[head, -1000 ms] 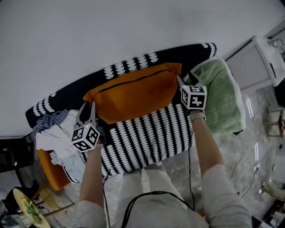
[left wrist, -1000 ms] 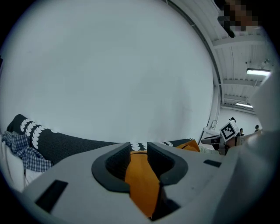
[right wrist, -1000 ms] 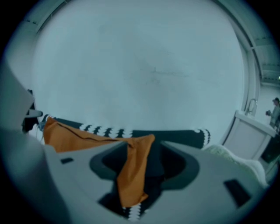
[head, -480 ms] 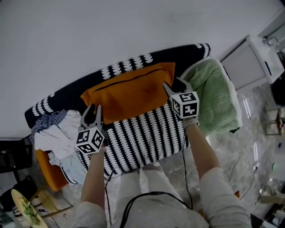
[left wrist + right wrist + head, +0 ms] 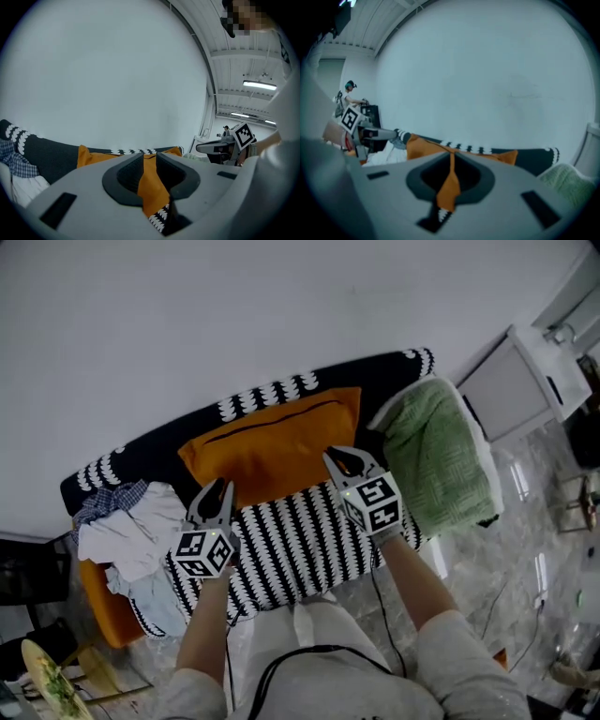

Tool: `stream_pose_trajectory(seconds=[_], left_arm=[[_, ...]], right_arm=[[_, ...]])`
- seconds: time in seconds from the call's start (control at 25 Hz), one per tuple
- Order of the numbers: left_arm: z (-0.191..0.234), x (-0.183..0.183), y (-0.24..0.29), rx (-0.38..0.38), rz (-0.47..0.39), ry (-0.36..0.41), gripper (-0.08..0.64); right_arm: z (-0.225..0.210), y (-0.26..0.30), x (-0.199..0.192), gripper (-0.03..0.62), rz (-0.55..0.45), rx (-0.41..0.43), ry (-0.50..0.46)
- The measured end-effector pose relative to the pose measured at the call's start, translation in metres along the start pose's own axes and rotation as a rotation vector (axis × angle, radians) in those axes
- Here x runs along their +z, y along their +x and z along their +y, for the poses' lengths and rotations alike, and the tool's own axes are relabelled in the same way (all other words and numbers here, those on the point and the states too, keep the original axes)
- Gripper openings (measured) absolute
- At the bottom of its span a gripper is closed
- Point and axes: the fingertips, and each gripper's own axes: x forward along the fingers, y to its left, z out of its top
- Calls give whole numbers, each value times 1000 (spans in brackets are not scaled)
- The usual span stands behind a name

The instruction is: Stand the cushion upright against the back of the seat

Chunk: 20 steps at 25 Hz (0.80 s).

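The left gripper and right gripper are drawing back over the striped seat, away from the ends of the cushion that they flanked a second ago. The left's jaws are closing slightly, a gap remaining with nothing in it; the right's, wide before, are closing to an empty slit. Beyond them the cushion is standing upright against the sofa back, unmoved

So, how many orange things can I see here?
2. The orange cushion leans against the sofa back, in the middle; another orange thing shows at the sofa's left end, partly hidden under clothes.
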Motion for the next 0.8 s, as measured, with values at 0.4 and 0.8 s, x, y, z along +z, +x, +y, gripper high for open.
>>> stream_pose_trajectory(seconds=[0.4,0.8], left_arm=[[-57,31,-25,-113,-30,38,25],[-105,64,-62,-177,-49,24,25]], right_arm=[[64,-43,39,18,-23,156,31],[114,-95,72,17,-28,251,78]])
